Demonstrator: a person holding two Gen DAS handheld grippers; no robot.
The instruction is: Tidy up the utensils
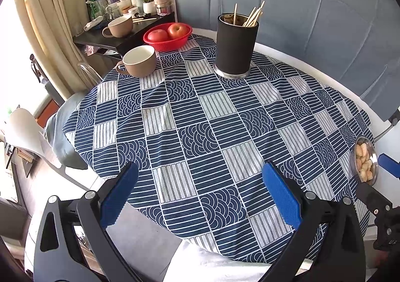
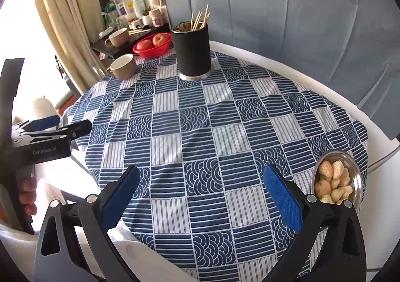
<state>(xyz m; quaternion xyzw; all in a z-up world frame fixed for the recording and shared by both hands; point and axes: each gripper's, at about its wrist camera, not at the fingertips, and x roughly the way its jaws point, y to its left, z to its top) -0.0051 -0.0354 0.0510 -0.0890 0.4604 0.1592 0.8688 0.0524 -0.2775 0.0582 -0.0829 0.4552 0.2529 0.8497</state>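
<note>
A black cylindrical utensil holder stands upright at the far side of the blue patterned tablecloth. Several wooden chopsticks stick out of its top. My left gripper is open and empty above the near edge of the cloth. My right gripper is open and empty, also at the near edge. The left gripper's body shows at the left edge of the right wrist view; part of the right gripper shows at the right edge of the left wrist view.
A tan mug stands at the far left of the cloth. A red bowl with apples stands behind it. A metal bowl of pale strawberries sits at the right edge. A cluttered dark shelf is behind the table.
</note>
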